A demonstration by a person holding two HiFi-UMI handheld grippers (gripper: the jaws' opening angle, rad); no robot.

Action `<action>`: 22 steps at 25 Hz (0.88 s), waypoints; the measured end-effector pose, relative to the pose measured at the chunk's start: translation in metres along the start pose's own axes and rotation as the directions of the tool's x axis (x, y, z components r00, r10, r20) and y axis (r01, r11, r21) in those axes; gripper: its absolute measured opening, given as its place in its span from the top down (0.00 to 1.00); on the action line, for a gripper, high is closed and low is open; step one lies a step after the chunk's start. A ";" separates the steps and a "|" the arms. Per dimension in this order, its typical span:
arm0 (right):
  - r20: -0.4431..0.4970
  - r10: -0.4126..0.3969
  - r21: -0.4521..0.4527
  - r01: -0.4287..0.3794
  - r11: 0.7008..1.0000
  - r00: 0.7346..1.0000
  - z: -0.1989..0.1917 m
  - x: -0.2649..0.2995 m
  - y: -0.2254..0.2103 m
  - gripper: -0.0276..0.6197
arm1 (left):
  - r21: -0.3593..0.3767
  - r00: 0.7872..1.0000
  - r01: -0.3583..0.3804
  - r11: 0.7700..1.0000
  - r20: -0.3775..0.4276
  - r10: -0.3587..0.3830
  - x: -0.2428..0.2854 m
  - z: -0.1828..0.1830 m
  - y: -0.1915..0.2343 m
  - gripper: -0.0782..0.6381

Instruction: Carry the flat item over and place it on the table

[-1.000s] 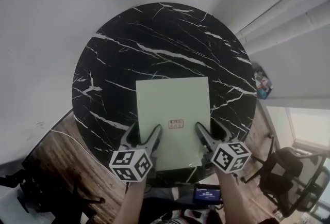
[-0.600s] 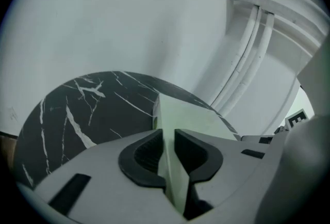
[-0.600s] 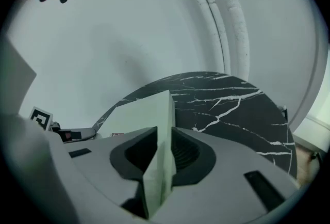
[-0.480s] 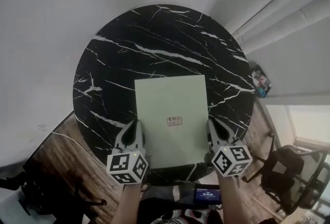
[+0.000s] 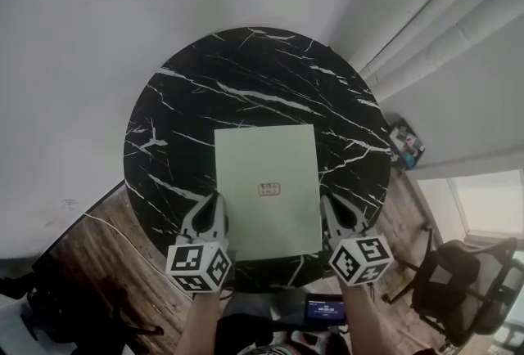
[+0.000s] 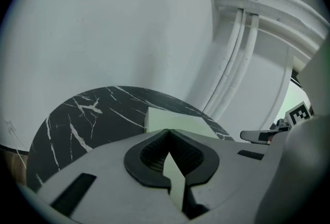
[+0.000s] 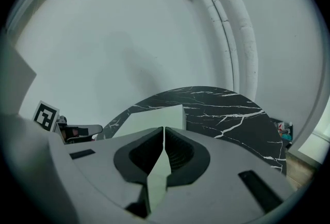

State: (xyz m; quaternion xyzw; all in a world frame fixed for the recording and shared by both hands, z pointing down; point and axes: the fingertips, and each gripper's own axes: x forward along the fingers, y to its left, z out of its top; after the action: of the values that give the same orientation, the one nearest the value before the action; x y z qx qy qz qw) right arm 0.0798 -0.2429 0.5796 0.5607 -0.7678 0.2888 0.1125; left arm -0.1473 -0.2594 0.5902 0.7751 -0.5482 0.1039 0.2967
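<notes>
A pale green flat board (image 5: 266,181) with a small red label sits over the near half of the round black marble table (image 5: 246,71). My left gripper (image 5: 211,213) is shut on the board's left edge and my right gripper (image 5: 332,213) on its right edge, both near the front corners. In the left gripper view the jaws (image 6: 167,132) pinch the thin green board (image 6: 172,179), which runs on ahead. The right gripper (image 7: 164,129) clamps the board (image 7: 154,114) the same way. Both pairs of jaws have just closed. Whether the board's far edge touches the table I cannot tell.
White pipes (image 5: 446,14) run along the wall at the right. An office chair (image 5: 463,284) stands at lower right and a small colourful item (image 5: 407,142) lies on the floor beside the table. A device with a lit screen (image 5: 326,310) sits between my arms.
Both grippers went from open, with fingers spread over the board's front, to shut on its left and right edges. The grippers and the board have risen slightly.
</notes>
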 end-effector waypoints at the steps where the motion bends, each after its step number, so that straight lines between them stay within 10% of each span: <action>1: 0.007 0.009 -0.003 -0.009 1.000 1.000 0.001 -0.007 0.002 0.92 | 0.009 1.000 0.001 1.000 0.010 -0.001 -0.005 0.002 -0.004 0.87; 22: 0.307 0.039 -0.161 0.011 0.987 0.951 0.072 -0.154 0.039 0.93 | 0.188 0.968 0.041 0.981 0.235 -0.086 -0.131 0.063 -0.097 0.88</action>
State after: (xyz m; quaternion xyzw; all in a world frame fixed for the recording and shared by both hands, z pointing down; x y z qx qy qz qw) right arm 0.1077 -0.1532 0.4321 0.5826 -0.8006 0.1356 0.0339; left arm -0.1184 -0.1707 0.4421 0.8230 -0.5433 0.0485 0.1587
